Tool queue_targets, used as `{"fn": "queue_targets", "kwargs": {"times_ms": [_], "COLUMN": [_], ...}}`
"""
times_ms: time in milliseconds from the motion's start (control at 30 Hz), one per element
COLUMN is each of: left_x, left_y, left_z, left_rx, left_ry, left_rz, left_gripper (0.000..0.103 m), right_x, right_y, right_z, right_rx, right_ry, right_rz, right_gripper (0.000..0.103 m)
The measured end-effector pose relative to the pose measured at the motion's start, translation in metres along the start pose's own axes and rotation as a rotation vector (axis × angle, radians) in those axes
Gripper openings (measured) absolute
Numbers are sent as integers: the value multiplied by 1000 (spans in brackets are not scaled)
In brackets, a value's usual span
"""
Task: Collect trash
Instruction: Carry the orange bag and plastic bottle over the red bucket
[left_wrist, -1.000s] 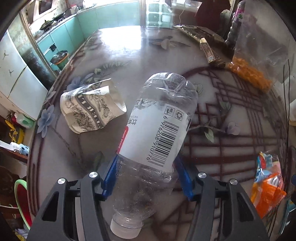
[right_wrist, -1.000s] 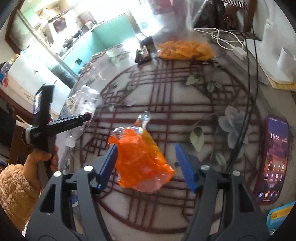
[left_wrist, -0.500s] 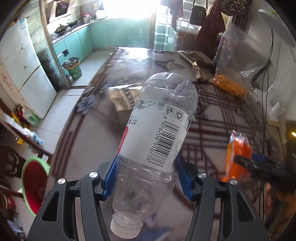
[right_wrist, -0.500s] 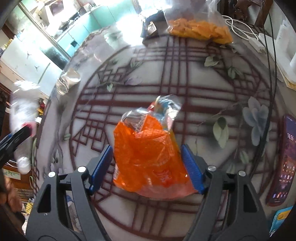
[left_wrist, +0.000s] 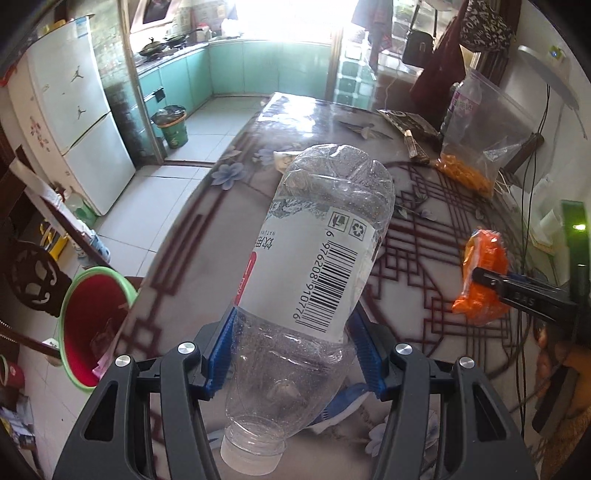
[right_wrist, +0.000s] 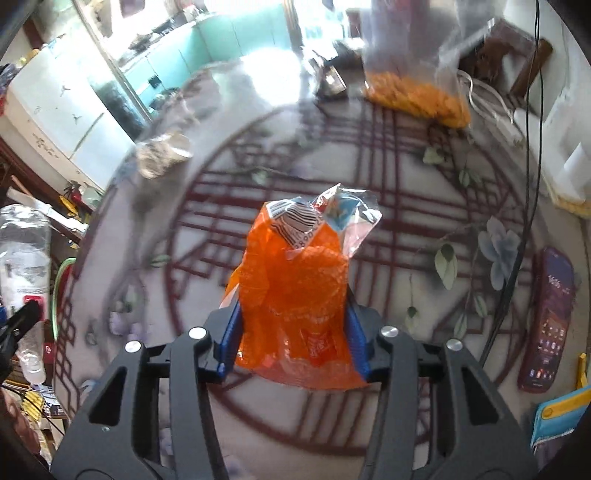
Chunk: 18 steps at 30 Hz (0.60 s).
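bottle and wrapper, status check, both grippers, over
Left gripper shut on plastic bottle, cap toward camera. Right gripper shut on orange wrapper. Both held above table. Red bin at left, path open.

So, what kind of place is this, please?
Most likely a home kitchen with a dining area: a white fridge, teal cabinets with pans on a stove, and a floral-patterned table beside a red bin.
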<state>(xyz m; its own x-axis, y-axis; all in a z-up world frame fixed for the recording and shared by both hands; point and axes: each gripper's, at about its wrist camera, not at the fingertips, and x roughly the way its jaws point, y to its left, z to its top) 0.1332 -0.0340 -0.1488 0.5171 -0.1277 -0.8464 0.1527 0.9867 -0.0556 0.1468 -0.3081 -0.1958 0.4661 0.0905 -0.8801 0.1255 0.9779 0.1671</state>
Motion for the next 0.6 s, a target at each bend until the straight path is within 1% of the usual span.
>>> {"fn": "queue_targets", "kwargs": {"times_ms": [133,300,467,600], "left_x": [-7,-18,-26,-32], "left_y": [9,23,42,65], "left_z": [-3,-8,-11,-14], "left_rx": [-13,-28,-49,-68], "left_ry": [-13,-32,-44,-59], "left_rz": [11,22,34,41], "left_gripper": [55,55,55,55], "right_x": [-31,-57,-69,-74], "right_y": [25,55,87,112], "right_z": [-4,-4,-6,-8], "right_rx": [-39,-90,-140,-167], "right_ry": [-64,-123,-158,-172], "right_rz": [15,30,37,38], "right_gripper": [48,48,48,48]}}
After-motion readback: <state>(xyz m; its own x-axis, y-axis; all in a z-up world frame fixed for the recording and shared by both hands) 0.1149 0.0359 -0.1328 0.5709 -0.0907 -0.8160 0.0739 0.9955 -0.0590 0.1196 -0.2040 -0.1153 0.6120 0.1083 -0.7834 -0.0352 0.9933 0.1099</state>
